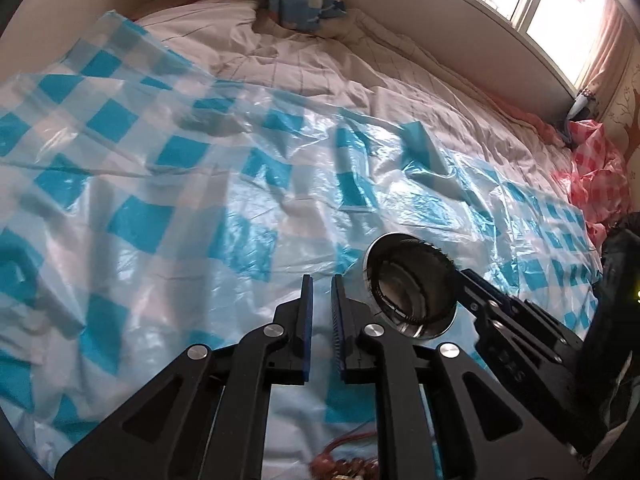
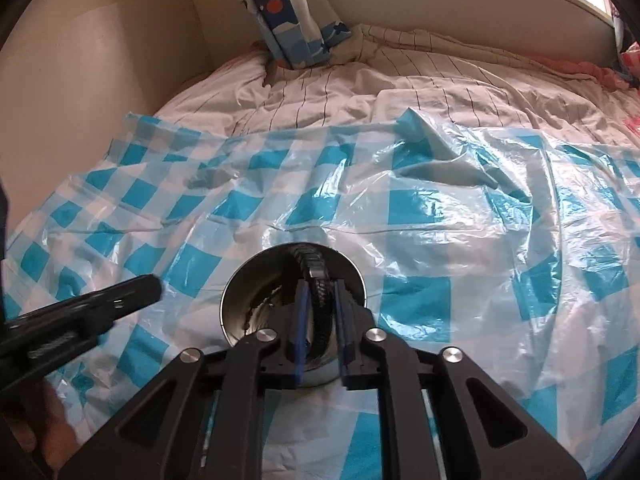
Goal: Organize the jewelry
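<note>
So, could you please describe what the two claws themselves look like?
Both are alike: the left claw and right claw have matte black plastic linkage arms with triangular cut-outs, round silver pivot bolts, and flat fingers faced with ribbed blue pads.

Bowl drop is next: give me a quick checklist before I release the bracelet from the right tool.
1. Bracelet between the fingers of the right tool: ok.
2. Pads pressing on the bracelet: cannot tell.
3. Bracelet hanging over the opening of the bowl: ok.
4. Bowl sitting level on the plastic sheet: cannot tell.
5. Left tool empty, fingers slightly apart: ok.
6. Left tool clear of the bowl rim: ok, it is close beside the rim but not touching.
</note>
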Available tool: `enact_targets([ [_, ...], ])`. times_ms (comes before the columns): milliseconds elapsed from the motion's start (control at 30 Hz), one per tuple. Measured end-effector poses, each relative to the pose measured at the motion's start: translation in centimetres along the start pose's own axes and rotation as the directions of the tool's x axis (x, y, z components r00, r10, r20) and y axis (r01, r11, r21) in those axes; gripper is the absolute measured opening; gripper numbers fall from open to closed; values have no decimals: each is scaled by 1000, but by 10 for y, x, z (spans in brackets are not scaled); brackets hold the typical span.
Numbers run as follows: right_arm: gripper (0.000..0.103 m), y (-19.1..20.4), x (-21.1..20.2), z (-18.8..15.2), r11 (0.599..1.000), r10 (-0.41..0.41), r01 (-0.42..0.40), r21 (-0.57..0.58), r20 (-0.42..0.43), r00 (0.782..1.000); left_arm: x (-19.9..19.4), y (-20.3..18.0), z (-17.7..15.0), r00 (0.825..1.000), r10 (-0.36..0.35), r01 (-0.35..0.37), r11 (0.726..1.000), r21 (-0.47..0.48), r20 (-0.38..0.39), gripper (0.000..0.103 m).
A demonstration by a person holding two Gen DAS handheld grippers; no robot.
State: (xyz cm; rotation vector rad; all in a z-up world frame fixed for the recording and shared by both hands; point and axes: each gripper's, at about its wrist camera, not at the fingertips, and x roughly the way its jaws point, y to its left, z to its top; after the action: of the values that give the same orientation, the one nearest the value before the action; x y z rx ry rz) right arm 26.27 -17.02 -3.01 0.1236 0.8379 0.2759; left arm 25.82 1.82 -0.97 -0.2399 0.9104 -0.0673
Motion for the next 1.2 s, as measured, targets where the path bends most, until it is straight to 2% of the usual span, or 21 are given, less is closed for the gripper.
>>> enact_targets([
  [200, 25, -7, 10, -8, 994, -109, 109, -14, 8, 994, -9, 1, -12, 1000, 21, -20, 999, 36, -8, 22],
  [400, 30, -22, -6, -15, 996, -90, 89, 26, 13, 996, -13, -6, -20, 999, 27, -25, 995, 93, -25, 26],
  [433, 34, -24, -14, -18, 996, -83, 82, 30, 15, 996, -12, -7, -22, 999, 27, -23, 994, 107, -33, 26],
  [533, 41, -27, -39, -30, 997, -72, 71, 36, 22, 997, -12, -14, -35, 997, 33, -20, 985, 172, -73, 26],
  [700, 44, -20, -65, -60, 999, -6, 6, 43, -13, 1000, -9, -15, -60, 986, 31, 10, 968, 250, -161, 27],
  [767, 44, -15, -66, -69, 999, 16, -15, 37, -43, 999, -6, -12, -68, 981, 31, 19, 967, 254, -190, 28],
  [900, 45, 2, -67, -84, 999, 35, -36, -9, -82, 996, -9, -4, -79, 968, -18, 80, 968, 237, -251, 29],
  [933, 49, 6, -66, -87, 999, 34, -36, -21, -89, 995, -9, -2, -81, 966, -24, 87, 968, 237, -257, 34],
  [967, 51, 8, -64, -87, 999, 26, -29, -32, -92, 995, -8, -1, -82, 965, -21, 85, 969, 234, -263, 39],
  [1133, 52, 4, -63, -88, 1000, 6, -8, -27, -88, 996, 3, -2, -91, 952, -47, 116, 970, 213, -304, 40],
  [1200, 53, -1, -61, -87, 1000, 12, -13, -7, -95, 995, 8, -11, -95, 953, -21, 100, 963, 249, -304, 42],
])
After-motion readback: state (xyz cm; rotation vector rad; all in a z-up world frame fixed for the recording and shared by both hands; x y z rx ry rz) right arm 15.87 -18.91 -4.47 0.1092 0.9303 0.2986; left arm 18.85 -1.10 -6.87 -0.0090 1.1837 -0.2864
